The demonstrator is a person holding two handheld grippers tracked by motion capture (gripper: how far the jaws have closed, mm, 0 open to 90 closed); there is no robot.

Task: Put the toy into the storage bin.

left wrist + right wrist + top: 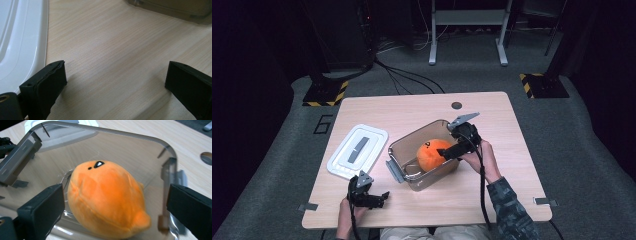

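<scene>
An orange plush toy [432, 154] lies inside a clear plastic box [408, 141] at the middle of the table. My right gripper [445, 152] reaches over the box's right rim, and its jaws stand wide open. In the right gripper view the jaws flank the plush toy [107, 200] without pressing on it, above the box [100, 130]. My left gripper [382, 197] rests low near the table's front left edge, open, with bare wood between its jaws [116, 75]. The box's white lid [358, 150] lies flat just beyond it, and its edge [22, 37] runs beside the left jaw.
The wooden table [492, 115] has a round cable hole [456, 105] near its far edge. The box's grey latch handle [394, 171] sticks out toward the left gripper. Cables and yellow-black stand bases [326, 93] lie on the carpet behind the table.
</scene>
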